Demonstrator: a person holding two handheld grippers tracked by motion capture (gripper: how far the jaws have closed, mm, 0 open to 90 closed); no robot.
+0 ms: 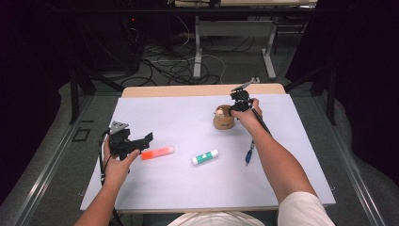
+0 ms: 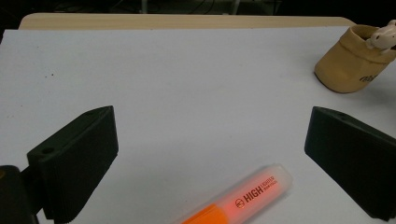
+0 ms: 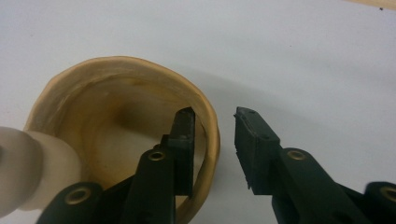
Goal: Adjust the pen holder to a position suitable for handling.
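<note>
Fingers of my right gripper stand a little apart, straddling the cup wall: one jaw is inside the rim, the other outside it, and a gap still shows between the outer jaw and the wall. My left gripper is spread wide and holds nothing; its two black jaws sit low over the mat, one on each side of the marker.

Open white mat lies all around. The far left half is bare, and the middle strip between my two hands carries just the marker and a glue stick. A wooden table edge shows past the mat's far side. The cup stands at the far right, well apart from the mat's right edge. The marker lies near left, just beside my left gripper. The glue stick lies to its right, near the middle.

The cup is tan, soft-looking, with a rolled, uneven rim and a darker inside. A small pale figure perches on its rim opposite my jaws. The marker has an orange body and a clear cap with "HIGH" printed on it.

My right hand reaches far over the table, forearm bare and stretched, its gripper pointing down at the cup. My left hand stays near, with its gripper pointing right toward the marker.
</note>
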